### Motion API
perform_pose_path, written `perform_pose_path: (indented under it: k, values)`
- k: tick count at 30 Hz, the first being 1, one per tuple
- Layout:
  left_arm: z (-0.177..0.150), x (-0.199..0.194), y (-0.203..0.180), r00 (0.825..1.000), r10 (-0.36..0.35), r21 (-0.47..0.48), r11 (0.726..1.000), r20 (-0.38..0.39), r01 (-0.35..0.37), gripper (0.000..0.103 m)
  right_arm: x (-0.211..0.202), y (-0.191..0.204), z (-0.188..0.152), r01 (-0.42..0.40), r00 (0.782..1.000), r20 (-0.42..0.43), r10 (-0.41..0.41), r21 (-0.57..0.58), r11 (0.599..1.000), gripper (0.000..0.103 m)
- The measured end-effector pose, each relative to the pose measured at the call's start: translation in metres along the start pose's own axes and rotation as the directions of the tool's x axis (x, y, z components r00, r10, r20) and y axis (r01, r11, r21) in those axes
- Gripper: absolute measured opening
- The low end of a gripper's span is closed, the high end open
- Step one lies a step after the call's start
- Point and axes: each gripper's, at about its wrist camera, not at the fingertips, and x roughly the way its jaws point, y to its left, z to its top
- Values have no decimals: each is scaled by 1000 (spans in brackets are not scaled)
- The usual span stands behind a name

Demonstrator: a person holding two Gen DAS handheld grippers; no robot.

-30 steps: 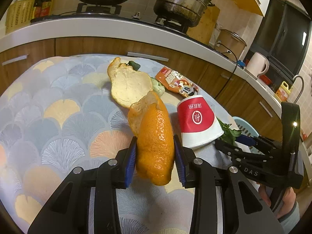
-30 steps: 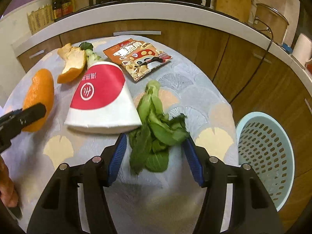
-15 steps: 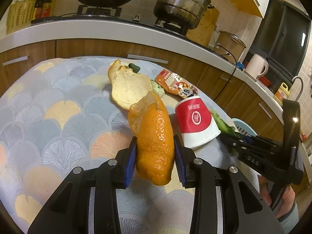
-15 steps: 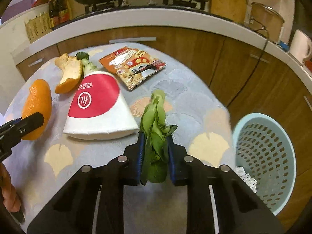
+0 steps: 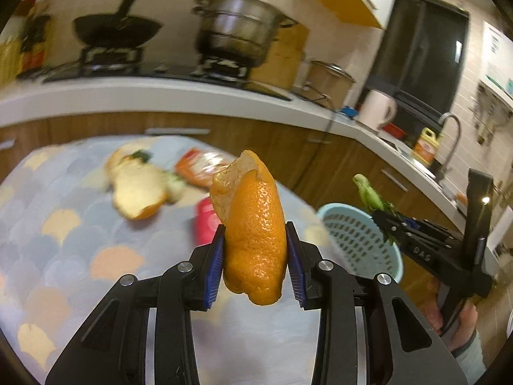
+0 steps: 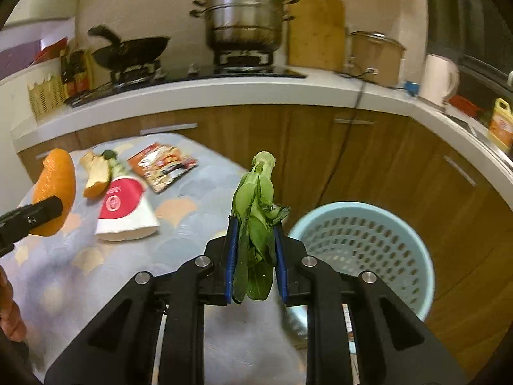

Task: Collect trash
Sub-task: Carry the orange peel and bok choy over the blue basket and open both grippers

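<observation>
My left gripper [image 5: 255,256] is shut on a large piece of orange peel [image 5: 253,234] and holds it up above the table. My right gripper [image 6: 255,250] is shut on a bunch of green leaves [image 6: 256,211], lifted off the table near its right edge. A pale blue perforated bin [image 6: 362,250] stands on the floor just right of the table, also seen in the left wrist view as the bin [image 5: 356,240]. On the table lie a second orange peel [image 6: 96,176], a red and white paper cup [image 6: 123,208] on its side and a snack wrapper [image 6: 162,165].
The table [image 6: 80,256] has a scallop-patterned cloth. Behind it run wooden cabinets [image 6: 320,147] and a white counter with a wok [image 6: 131,49], a steel steamer pot [image 6: 243,19] and a kettle [image 6: 437,78]. A power cord [image 6: 343,147] hangs down the cabinet front.
The right gripper closed on the green leaves and lifted them off the table toward the bin. The left gripper rose with the orange peel and swung right, bringing the bin into its view.
</observation>
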Motion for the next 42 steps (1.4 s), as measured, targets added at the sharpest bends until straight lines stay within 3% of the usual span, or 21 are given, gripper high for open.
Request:
perform_pose_path:
  k: [9, 14, 18, 23, 28, 33, 36, 38, 42]
  values:
    - [14, 41, -83, 991, -108, 99, 988, -76, 116, 34, -18, -69, -26, 86, 996, -5, -86, 100, 991, 18]
    - [11, 73, -126, 986, -95, 188, 975, -136, 119, 37, -16, -108, -44, 91, 996, -43, -84, 186, 978, 18]
    - [4, 112, -147, 963, -128, 182, 968, -237, 174, 38, 2, -133, -62, 93, 991, -121, -64, 250, 964, 18]
    - [-14, 155, -172, 938, -105, 215, 959, -331, 183, 38, 37, -154, -90, 108, 962, -272, -21, 311, 944, 18]
    - [-32, 186, -186, 915, -87, 240, 951, -394, 194, 41, 50, -159, -105, 100, 951, -308, 3, 319, 943, 18]
    - [-39, 201, -192, 913, -37, 277, 947, -406, 161, 53, 58, -164, -105, 99, 946, -324, 13, 325, 941, 22]
    - [-37, 202, -191, 912, -34, 272, 949, -408, 157, 61, 63, -160, -103, 86, 944, -330, 28, 327, 941, 29]
    - [-34, 203, -186, 911, -41, 250, 955, -411, 156, 63, 63, -160, -102, 89, 946, -324, 23, 328, 941, 43]
    - [-31, 198, -178, 910, -53, 233, 959, -410, 160, 65, 54, -159, -100, 73, 955, -297, 30, 331, 941, 45]
